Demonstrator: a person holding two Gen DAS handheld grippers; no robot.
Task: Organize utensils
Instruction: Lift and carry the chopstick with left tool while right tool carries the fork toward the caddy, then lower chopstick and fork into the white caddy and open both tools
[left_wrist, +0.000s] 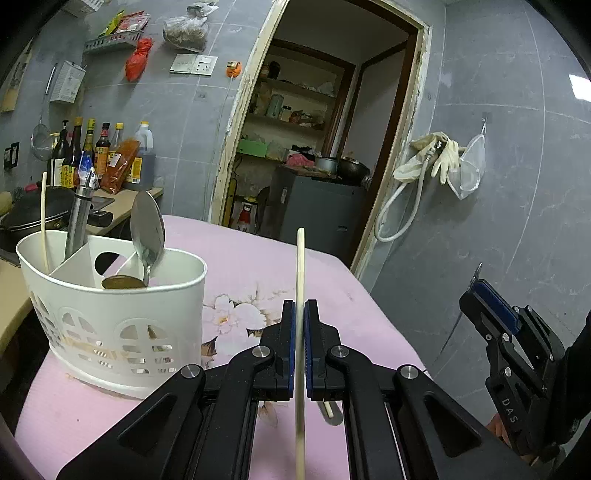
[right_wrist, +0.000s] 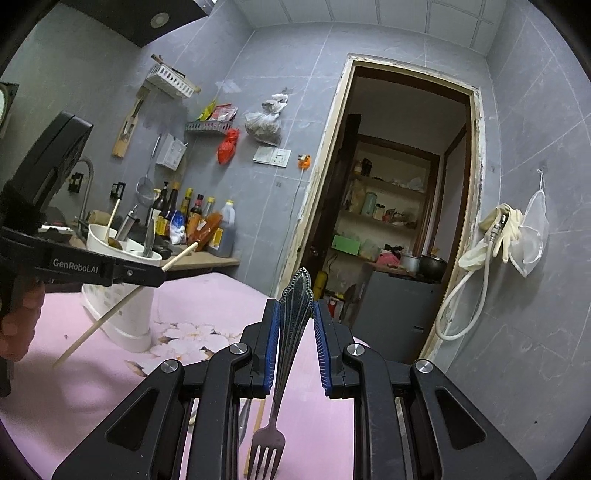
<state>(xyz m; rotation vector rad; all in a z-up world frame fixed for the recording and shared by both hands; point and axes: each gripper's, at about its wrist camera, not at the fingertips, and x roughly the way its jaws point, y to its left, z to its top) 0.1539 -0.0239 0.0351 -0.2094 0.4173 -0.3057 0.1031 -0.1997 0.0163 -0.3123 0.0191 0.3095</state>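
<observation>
My left gripper (left_wrist: 299, 306) is shut on a pale wooden chopstick (left_wrist: 300, 266) that stands upright between the blue pads. The white utensil caddy (left_wrist: 110, 314) sits to its left on the pink cloth, holding a spoon (left_wrist: 147, 229), another chopstick (left_wrist: 44, 218) and a metal handle (left_wrist: 79, 218). My right gripper (right_wrist: 294, 310) is shut on a metal fork (right_wrist: 293, 306), ornate handle end up and tines (right_wrist: 266, 454) hanging down. In the right wrist view the left gripper (right_wrist: 155, 275) holds its chopstick (right_wrist: 122, 299) slanted in front of the caddy (right_wrist: 122, 321).
A pink flowered cloth (left_wrist: 258, 266) covers the table. One more chopstick (left_wrist: 328, 410) lies on it under my left gripper. Bottles (left_wrist: 107, 155) and a wok (left_wrist: 33, 210) stand on the counter behind. A doorway (left_wrist: 314, 147) opens ahead. The table edge drops off at the right.
</observation>
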